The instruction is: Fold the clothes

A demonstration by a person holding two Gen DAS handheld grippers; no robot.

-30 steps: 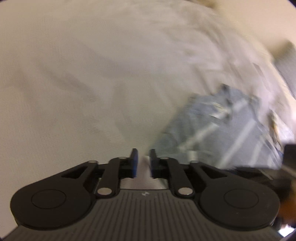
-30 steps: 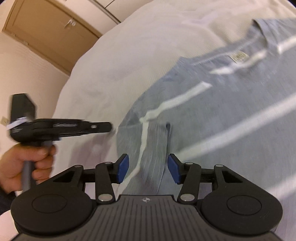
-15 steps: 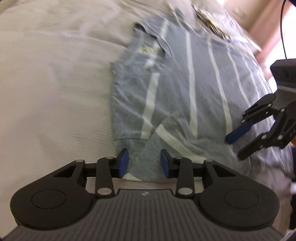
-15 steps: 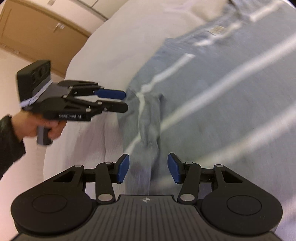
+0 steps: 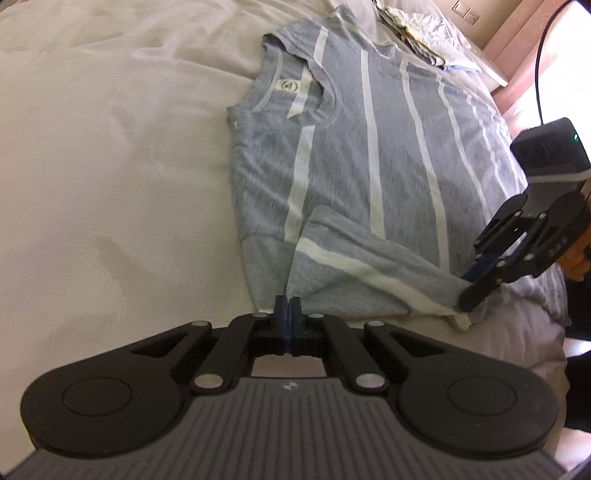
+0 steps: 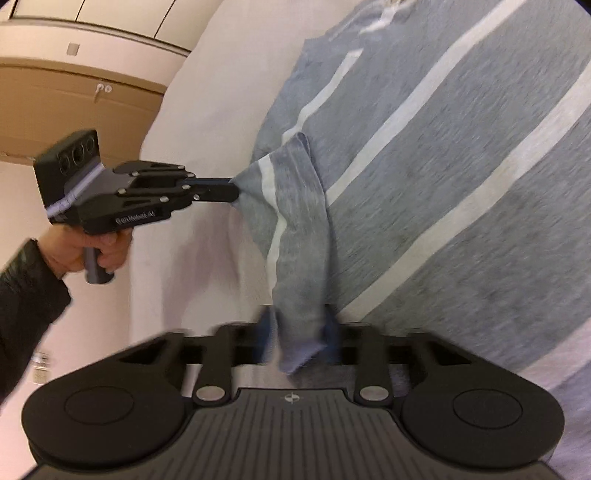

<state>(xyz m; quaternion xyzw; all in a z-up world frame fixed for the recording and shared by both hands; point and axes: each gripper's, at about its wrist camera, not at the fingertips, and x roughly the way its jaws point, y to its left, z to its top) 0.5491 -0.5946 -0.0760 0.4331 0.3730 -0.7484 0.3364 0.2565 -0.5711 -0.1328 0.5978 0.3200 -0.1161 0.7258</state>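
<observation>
A grey-blue T-shirt (image 5: pixel 369 147) with white stripes lies flat on a white bed, collar label up. Its near sleeve (image 5: pixel 362 273) is folded in over the body. My left gripper (image 5: pixel 289 306) is shut, pads together on the sleeve's shoulder-side edge. The right wrist view shows that left gripper (image 6: pixel 232 188) pinching a corner of the sleeve (image 6: pixel 295 229). My right gripper (image 6: pixel 299 339) is closing, with the bunched sleeve end filling the gap between its pads. From the left wrist view the right gripper (image 5: pixel 471 284) clamps the cuff, and the sleeve stretches between both grippers.
The white bed cover (image 5: pixel 110 184) spreads wide to the left of the shirt. A small pile of folded clothes (image 5: pixel 424 33) lies at the far end. A wooden cupboard (image 6: pixel 74 99) stands beyond the bed edge. A hand (image 6: pixel 85 247) in a dark sleeve holds the left gripper.
Both grippers went from open beside the sleeve to closed on it. The left gripper rolled and swung over to the shirt's edge. The sleeve now hangs stretched between them.
</observation>
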